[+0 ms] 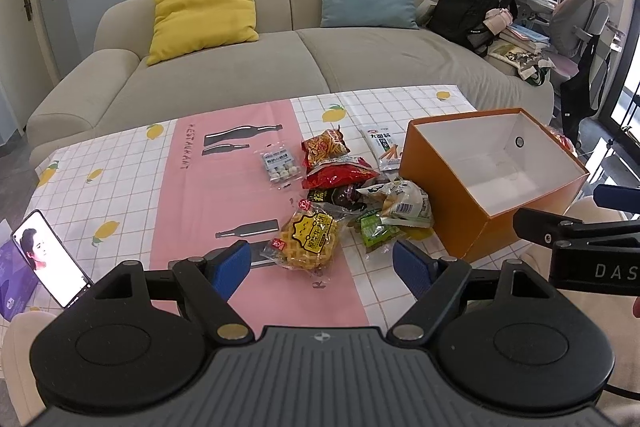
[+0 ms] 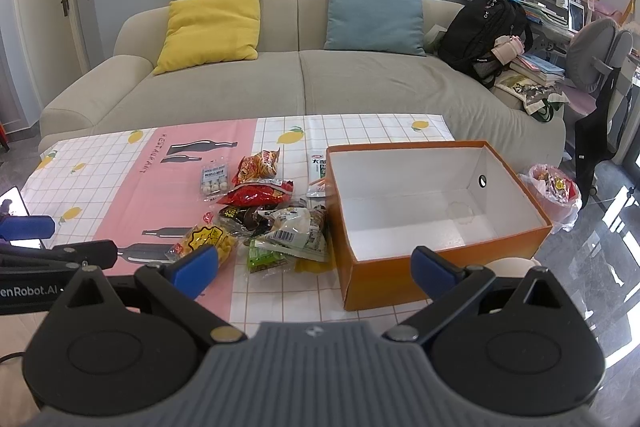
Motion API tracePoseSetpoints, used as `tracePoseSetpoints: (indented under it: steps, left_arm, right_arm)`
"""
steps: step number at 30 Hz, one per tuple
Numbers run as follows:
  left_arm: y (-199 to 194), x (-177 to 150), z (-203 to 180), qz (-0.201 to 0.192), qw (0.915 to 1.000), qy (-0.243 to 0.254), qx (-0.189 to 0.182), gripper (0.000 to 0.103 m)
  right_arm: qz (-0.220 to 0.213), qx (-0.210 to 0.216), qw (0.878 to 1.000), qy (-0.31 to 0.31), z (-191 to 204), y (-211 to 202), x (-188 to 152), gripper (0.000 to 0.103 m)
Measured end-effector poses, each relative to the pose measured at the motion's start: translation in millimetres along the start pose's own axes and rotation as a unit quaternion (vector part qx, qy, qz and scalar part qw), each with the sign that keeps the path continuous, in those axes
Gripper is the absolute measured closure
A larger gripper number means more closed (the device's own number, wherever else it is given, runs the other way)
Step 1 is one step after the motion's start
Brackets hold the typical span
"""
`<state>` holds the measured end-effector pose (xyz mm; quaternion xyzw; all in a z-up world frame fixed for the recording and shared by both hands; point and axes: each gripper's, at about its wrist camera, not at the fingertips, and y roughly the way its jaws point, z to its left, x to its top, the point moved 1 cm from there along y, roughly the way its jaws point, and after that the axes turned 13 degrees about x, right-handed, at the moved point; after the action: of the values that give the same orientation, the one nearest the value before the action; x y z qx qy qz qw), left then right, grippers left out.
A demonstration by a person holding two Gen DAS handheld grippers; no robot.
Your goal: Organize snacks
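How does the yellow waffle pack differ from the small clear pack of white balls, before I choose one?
The waffle pack is yellow, bulkier, and lies nearest the left gripper. The ball pack is clear, flatter, smaller, and lies farther back, apart from the pile. Both rest on the tablecloth, outside the orange box.

I am looking at my left tongs: black linkage arms with silver rivets, blue pads, two round black discs and a ribbed grey housing filling the bottom of the frame. My right tongs are showing the same build.
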<state>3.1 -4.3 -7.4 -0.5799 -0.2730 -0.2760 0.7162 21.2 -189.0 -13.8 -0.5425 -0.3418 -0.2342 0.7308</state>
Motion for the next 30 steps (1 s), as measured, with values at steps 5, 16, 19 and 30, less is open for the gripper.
tracePoseSetpoints:
  steps: [5, 16, 19, 30]
  left_arm:
    - [-1.1, -1.1, 0.0, -0.001, 1.0000, 0.000, -0.001, 0.009]
    - [-2.1, -0.9, 1.1, -0.001, 1.0000, 0.000, -0.005, 0.009]
    - [-1.7, -0.9, 1.1, -0.001, 1.0000, -0.001, -0.004, 0.009]
    - [-2.4, -0.9, 0.9, 0.000, 1.0000, -0.001, -0.005, 0.009]
  right_arm:
    - [0.001, 0.000, 1.000, -0.001, 0.9, 0.2, -1.1, 0.003]
    - [0.004, 0.000, 1.000, -0.003, -0.3, -0.2, -1.7, 0.003]
    - [0.006, 0.000, 1.000, -0.003, -0.7, -0.1, -2.5, 0.003]
    - [0.009, -0.002, 1.000, -0.005, -0.5, 1.7, 0.0, 0.003]
